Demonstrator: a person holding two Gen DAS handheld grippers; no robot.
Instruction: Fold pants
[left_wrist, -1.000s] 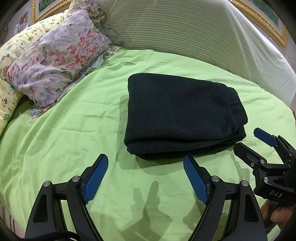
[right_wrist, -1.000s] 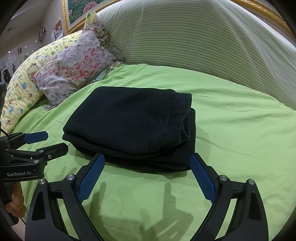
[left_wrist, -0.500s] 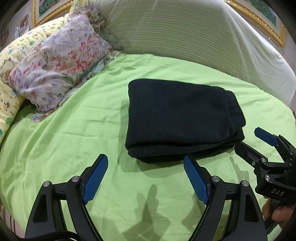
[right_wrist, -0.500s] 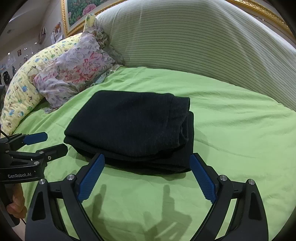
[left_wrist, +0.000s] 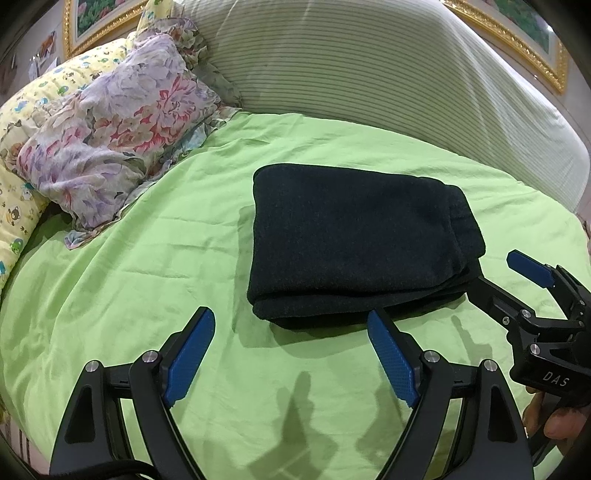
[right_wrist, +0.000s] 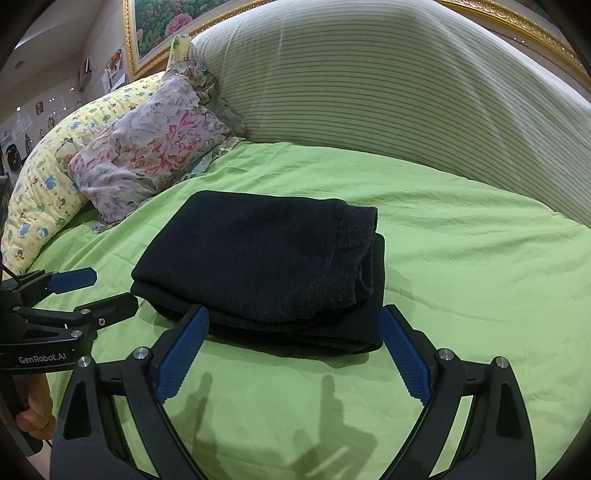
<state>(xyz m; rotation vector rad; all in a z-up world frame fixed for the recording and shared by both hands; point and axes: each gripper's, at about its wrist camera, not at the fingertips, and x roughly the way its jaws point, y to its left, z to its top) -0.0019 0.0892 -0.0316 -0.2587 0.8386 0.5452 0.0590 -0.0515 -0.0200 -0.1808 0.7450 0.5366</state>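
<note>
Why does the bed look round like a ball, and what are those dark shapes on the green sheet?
In both wrist views the fisheye lens bends straight edges, so the green sheet bulges and the corners go black. The dark shapes are shadows of the open left gripper in the left wrist view and the open right gripper in the right; the folded pants look sharp.

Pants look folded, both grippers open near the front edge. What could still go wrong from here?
1. The right gripper sits right at the front edge of the pants; a forward nudge could snag and unfold the stacked layers.
2. The right-hand layers are uneven and may slip apart.
3. The left gripper and right gripper are close; they might collide.
</note>
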